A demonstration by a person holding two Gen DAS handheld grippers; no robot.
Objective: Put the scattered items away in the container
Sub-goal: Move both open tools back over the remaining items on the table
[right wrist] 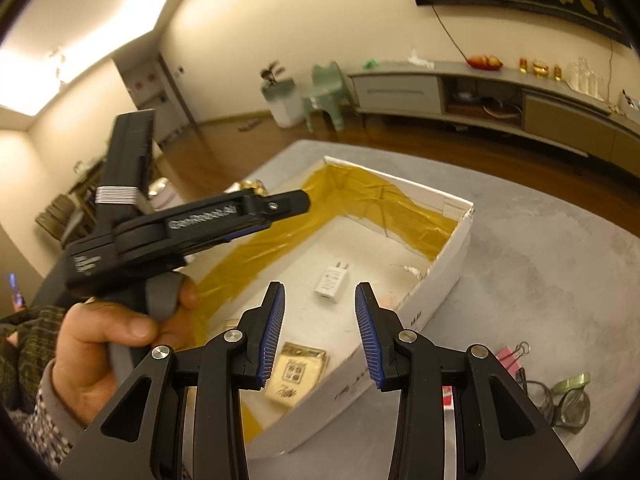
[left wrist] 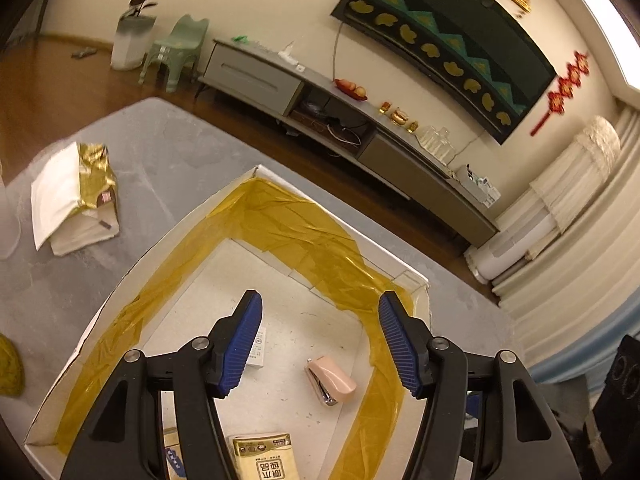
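Grey counter (right wrist: 560, 248) in a warm-lit living room, wood floor beyond it, a long grey TV cabinet (left wrist: 352, 120) along the far wall with a pale green stool (right wrist: 326, 98) at its end. Your container is a white cardboard box (right wrist: 444, 276) lined round the inside with crumpled gold film (left wrist: 304, 236); it sits on the counter under both tools. Already inside: a pink stapler (left wrist: 331, 380), a white charger plug (right wrist: 331, 280), and a gold packet (right wrist: 294, 376) lying flat near the near wall. Still outside, to the right of the box on the counter: a pink binder clip (right wrist: 514, 356), a pair of glasses (right wrist: 560, 404) and a green roll of tape (right wrist: 576, 382), all close together. A second white-and-gold box (left wrist: 74, 196) lies on its side well off to the left. Your left hand-held gripper (left wrist: 320, 344) hangs above the box interior, tips pointing down into it, jaws wide apart and holding nothing. In the right wrist view your left hand (right wrist: 104, 344) wraps its handle, finger on the grey trigger, tool reaching out level over the box. Your right hand-held gripper (right wrist: 320, 336) is poised over the near end of the box, jaws apart, empty.
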